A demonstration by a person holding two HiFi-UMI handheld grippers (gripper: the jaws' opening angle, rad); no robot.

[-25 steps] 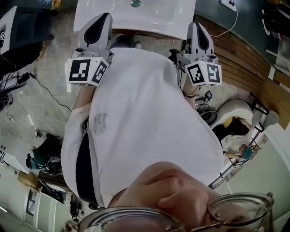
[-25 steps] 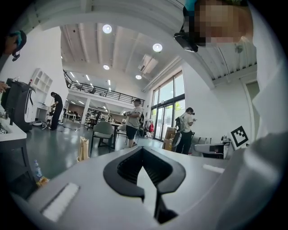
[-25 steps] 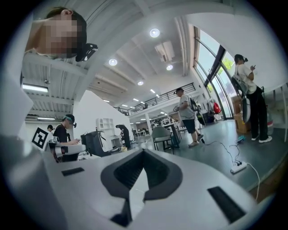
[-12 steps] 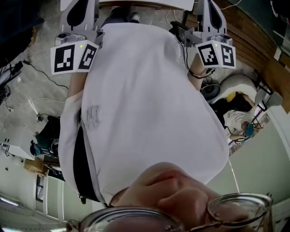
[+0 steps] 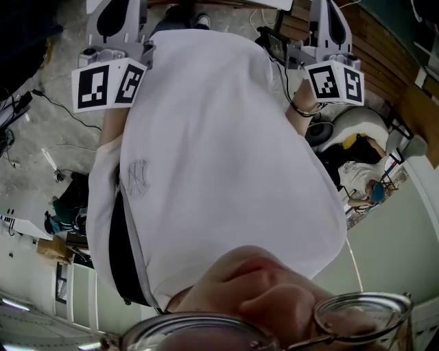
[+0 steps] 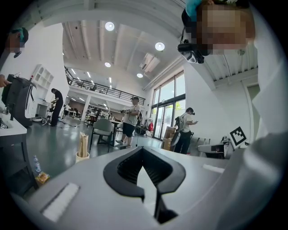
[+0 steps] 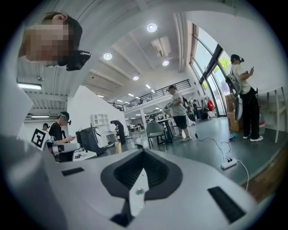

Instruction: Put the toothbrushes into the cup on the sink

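Observation:
No toothbrush and no cup shows in any view. In the head view my left gripper (image 5: 115,14) and right gripper (image 5: 328,14) are held up at the top edge, either side of the person's white shirt (image 5: 219,171), with their marker cubes facing the camera. Both gripper views look out level across a large hall. The left gripper (image 6: 145,150) has its dark pads meeting in a point with nothing between them. The right gripper (image 7: 143,155) looks the same, jaws together and empty.
Below the person lie a grey stone floor with cables (image 5: 41,110) at left and wooden boards (image 5: 384,55) at right, beside a white seat (image 5: 357,134). Several people, a chair (image 6: 104,128) and desks stand in the hall. A power strip (image 7: 228,164) lies on the floor.
The white sink at the top of the head view has slid out of frame. Both grippers have shifted up and outward in the picture. Their jaws have stayed together.

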